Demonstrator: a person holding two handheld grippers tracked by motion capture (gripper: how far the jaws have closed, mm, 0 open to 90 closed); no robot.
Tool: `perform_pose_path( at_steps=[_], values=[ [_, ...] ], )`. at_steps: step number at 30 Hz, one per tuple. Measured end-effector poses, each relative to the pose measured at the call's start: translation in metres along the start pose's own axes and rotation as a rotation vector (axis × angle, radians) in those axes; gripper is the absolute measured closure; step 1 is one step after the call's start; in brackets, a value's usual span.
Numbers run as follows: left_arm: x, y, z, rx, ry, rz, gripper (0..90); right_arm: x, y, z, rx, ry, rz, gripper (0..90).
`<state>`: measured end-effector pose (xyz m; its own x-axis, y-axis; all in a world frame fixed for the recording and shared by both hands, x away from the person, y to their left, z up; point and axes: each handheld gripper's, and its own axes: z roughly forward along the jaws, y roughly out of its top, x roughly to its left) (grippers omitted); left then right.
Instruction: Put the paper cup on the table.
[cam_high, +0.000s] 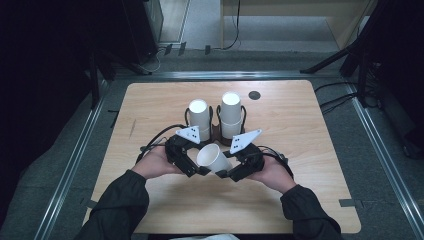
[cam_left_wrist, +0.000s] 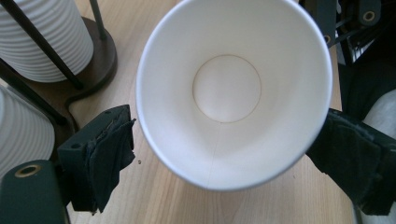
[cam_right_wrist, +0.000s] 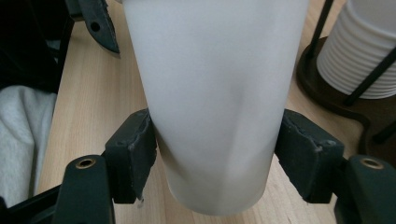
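Pale wood-grain tabletop (cam_high: 300, 125) carries a dark stand (cam_high: 216, 131) with two stacks of ribbed white cups (cam_high: 231, 114) at the back. Just in front of it, a plain white paper cup (cam_high: 214, 157) lies tilted between both tools, smooth-walled, tapered, with a rolled rim and no print anywhere (a faint side seam shows inside). The right gripper (cam_right_wrist: 215, 149) pinches its narrow base end, pads dented into the wall. The left gripper (cam_left_wrist: 224, 140) stands spread around the rim, pads clear of the paper.
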<state>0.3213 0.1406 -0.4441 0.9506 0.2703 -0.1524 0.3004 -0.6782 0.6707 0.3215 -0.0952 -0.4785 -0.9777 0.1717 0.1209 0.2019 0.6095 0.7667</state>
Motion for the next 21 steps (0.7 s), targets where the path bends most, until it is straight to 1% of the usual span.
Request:
perform_pose_path(
  at_steps=[3,4,6,8,10,13,16,18,20,21],
  values=[
    [0.0,0.0,-0.002,-0.015,0.005,0.006,9.0,0.0,0.0,-0.007,-0.019,-0.002,0.021,31.7],
    [0.0,0.0,-0.002,-0.024,-0.001,0.0,9.0,-0.001,0.0,-0.008,-0.027,-0.005,0.018,31.8],
    [0.0,0.0,-0.002,-0.031,0.003,0.003,9.1,-0.001,0.0,-0.012,-0.04,-0.008,0.022,31.7],
    [-0.001,0.0,-0.001,-0.049,0.006,0.002,9.0,-0.001,0.0,-0.017,-0.051,-0.014,0.023,31.7],
    [0.0,-0.001,-0.002,-0.074,-0.007,-0.013,9.0,-0.001,-0.001,-0.02,-0.056,-0.016,0.028,31.7],
    [0.001,-0.003,-0.003,-0.099,-0.008,-0.039,9.0,-0.001,-0.001,-0.026,-0.081,-0.023,0.031,31.7],
    [0.001,-0.003,-0.005,-0.127,-0.011,-0.04,9.1,0.0,0.0,-0.031,-0.106,-0.022,0.033,31.7],
    [0.0,-0.004,-0.005,-0.145,-0.024,-0.048,9.1,0.001,0.001,-0.033,-0.114,-0.02,0.036,31.7],
    [-0.001,-0.004,-0.005,-0.169,-0.021,-0.05,9.3,0.001,0.001,-0.034,-0.12,-0.015,0.041,31.7],
    [-0.002,-0.003,-0.004,-0.175,-0.027,-0.055,9.3,0.001,0.001,-0.033,-0.122,-0.013,0.04,31.7]
  ],
)
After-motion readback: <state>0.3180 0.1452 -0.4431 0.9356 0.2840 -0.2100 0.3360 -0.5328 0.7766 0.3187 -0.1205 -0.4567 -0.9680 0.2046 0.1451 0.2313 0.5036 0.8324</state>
